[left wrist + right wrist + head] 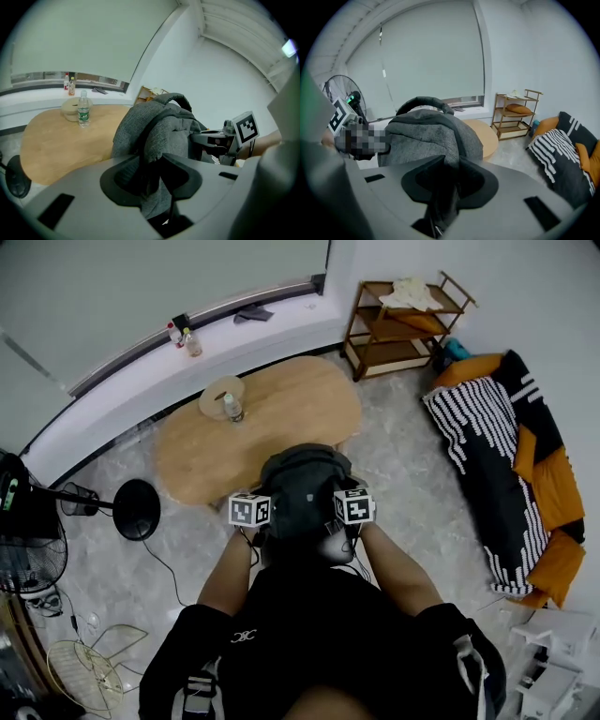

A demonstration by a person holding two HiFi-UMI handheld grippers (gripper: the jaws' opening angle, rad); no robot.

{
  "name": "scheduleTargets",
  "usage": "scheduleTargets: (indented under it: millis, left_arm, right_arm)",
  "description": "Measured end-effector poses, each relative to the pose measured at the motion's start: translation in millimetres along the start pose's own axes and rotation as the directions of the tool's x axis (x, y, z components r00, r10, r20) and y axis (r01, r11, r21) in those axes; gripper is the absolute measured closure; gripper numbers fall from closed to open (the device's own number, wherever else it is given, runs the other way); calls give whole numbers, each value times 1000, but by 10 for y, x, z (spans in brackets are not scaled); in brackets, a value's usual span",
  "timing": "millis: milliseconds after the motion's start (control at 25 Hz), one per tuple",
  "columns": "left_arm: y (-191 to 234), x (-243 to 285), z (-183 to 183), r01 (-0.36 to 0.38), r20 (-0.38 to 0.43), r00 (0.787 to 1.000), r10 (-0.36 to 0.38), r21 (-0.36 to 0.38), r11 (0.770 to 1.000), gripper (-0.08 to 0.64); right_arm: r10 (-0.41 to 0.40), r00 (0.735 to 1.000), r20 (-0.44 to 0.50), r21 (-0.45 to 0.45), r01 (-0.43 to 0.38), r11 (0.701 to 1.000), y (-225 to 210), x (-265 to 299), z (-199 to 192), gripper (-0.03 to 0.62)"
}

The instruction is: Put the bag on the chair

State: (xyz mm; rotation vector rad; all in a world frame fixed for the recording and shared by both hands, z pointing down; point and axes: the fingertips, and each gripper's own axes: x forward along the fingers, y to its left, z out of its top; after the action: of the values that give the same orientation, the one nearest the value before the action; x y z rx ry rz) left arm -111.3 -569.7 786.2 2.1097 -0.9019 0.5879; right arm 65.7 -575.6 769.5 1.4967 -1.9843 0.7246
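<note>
A grey fabric bag (305,486) with a dark top handle hangs in front of the person, between the two grippers. My left gripper (262,527) is at the bag's left side, and a fold of its fabric (159,126) runs down between the jaws (157,180), which pinch it. On the bag's right side my right gripper (345,525) is closed the same way on another fold (426,133), with cloth filling the jaws (445,187). No chair shows in any view; whatever is under the bag is hidden.
A wooden oval table (281,418) stands just beyond the bag, with a water bottle (232,407) and a bowl on it. A wooden shelf (398,320) is at the back right, a sofa with a striped blanket (497,456) on the right, and a fan (28,540) with a round base on the left.
</note>
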Motion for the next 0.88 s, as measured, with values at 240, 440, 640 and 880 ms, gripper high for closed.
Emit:
scheduleTargets:
  millis: [240,440,640,880]
  left_arm:
    - [-118,-53,-29,-28,0,1000,28,23,999,425]
    - [-275,-212,-58,-99,-45,993,110,205,974,405]
    - [-501,-599,359,-164,118,984,136,280,946,403]
    - [-893,-1229,1215,-222,370,924,91,329,918,426]
  right_arm:
    - [-38,999,18,-11,38,999,-46,-120,-36,476]
    - [-31,999,-25,-41,30,999,-9,-270,-78,454]
    - [-36,993,111,-73,45,996,61,-771,407,459]
    - [-13,858,513,-64,54,996,214,-1681,1658,477]
